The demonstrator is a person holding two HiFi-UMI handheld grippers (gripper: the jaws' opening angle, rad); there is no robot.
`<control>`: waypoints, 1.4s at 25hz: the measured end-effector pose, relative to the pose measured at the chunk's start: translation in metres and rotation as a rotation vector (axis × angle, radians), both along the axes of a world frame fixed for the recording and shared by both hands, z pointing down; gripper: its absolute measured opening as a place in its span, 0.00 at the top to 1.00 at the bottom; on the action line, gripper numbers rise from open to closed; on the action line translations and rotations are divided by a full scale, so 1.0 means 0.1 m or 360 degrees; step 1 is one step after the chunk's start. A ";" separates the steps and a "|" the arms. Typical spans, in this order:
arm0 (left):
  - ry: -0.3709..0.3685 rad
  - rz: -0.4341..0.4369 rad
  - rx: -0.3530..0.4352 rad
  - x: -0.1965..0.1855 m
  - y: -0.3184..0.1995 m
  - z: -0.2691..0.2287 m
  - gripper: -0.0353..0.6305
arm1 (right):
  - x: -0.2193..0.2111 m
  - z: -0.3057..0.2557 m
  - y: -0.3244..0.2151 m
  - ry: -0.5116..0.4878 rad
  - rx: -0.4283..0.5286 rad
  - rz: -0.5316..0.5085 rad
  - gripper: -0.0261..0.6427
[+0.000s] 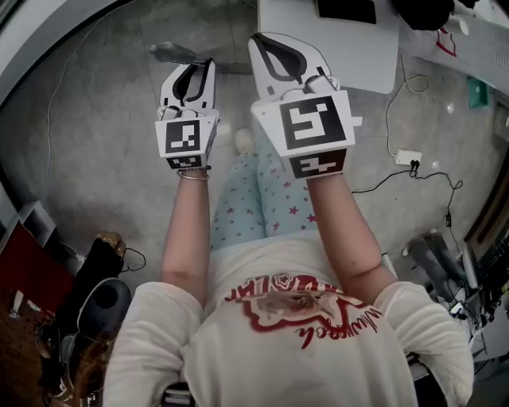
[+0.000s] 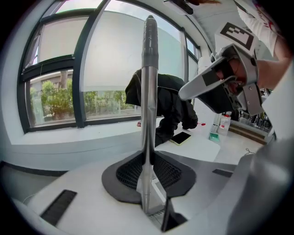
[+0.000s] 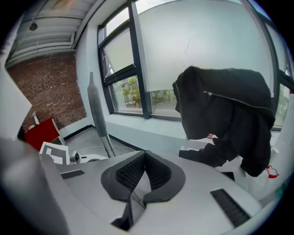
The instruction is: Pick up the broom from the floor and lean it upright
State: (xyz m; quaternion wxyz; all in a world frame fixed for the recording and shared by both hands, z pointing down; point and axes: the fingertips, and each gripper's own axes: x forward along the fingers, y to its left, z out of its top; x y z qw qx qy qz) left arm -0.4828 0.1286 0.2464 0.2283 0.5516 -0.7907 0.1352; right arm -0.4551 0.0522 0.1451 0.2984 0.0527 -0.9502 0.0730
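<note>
In the left gripper view the broom's silver handle (image 2: 149, 92) stands upright between the jaws, and my left gripper (image 2: 148, 183) is shut on it low down. From the head view, the left gripper (image 1: 195, 75) is held out over the floor. A dark grey shape (image 1: 179, 53) just beyond it looks like the broom's lower end. My right gripper (image 1: 282, 52) is beside it on the right, a little further out. Its pads meet with nothing between them (image 3: 138, 183). The handle (image 3: 96, 114) rises to its left, apart from it.
A white table (image 1: 334, 48) with a phone (image 1: 346, 9) stands ahead right. A black jacket (image 3: 225, 119) lies on it by the window. A power strip (image 1: 407, 156) and cables lie on the floor at right. A red cabinet (image 3: 41, 131) stands at left.
</note>
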 end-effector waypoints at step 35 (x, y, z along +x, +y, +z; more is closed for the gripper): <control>-0.0025 0.0136 -0.0031 -3.56 -1.73 0.14 0.82 | -2.87 -0.14 -1.10 -0.0239 0.0035 0.0142 0.92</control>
